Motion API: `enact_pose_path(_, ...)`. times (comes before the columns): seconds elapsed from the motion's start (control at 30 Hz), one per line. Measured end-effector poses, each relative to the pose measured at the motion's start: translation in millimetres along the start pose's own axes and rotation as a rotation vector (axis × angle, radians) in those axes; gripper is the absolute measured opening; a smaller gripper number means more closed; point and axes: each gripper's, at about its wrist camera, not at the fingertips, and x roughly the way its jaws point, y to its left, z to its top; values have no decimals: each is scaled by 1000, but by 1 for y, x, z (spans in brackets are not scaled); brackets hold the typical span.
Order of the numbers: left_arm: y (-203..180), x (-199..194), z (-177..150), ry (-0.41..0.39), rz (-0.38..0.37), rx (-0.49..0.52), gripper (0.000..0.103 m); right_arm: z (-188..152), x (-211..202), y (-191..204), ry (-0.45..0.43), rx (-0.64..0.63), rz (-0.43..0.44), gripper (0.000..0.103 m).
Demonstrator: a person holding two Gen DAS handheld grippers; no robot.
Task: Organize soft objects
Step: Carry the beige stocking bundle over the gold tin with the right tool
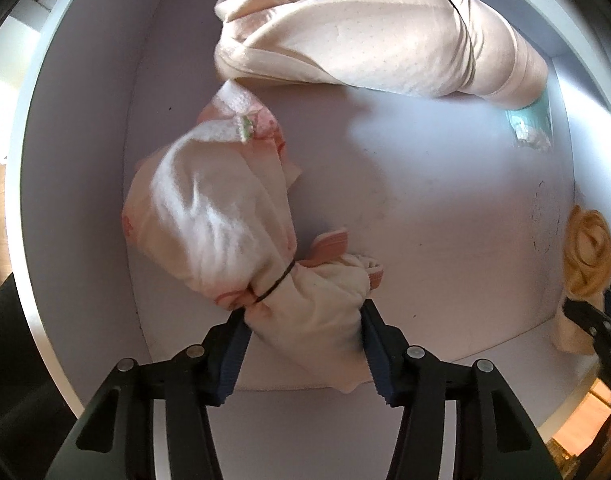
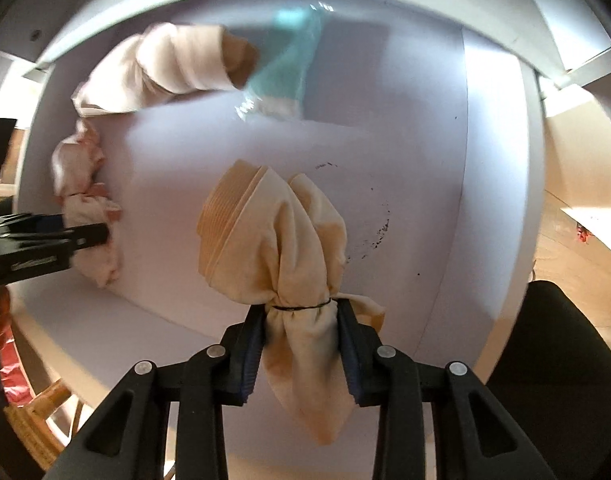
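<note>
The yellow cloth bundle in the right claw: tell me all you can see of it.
The yellow cloth bundle is soft cream-yellow fabric, gathered and cinched by a thin dark band. A ribbed cuff shows at its far end. The right claw pinches it at the band, a loose tail hanging toward the camera. It hangs over the white box floor.

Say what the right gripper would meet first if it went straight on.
Beyond the yellow bundle in the right gripper, probably the white surface, though its depth is unclear.
</note>
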Motion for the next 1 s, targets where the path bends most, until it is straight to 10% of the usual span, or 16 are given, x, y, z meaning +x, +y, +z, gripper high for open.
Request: enact_pose_path(1.0, -17, -4, -6, -17, 9, 7, 54, -8, -290, 19, -412, -49, 183, 34)
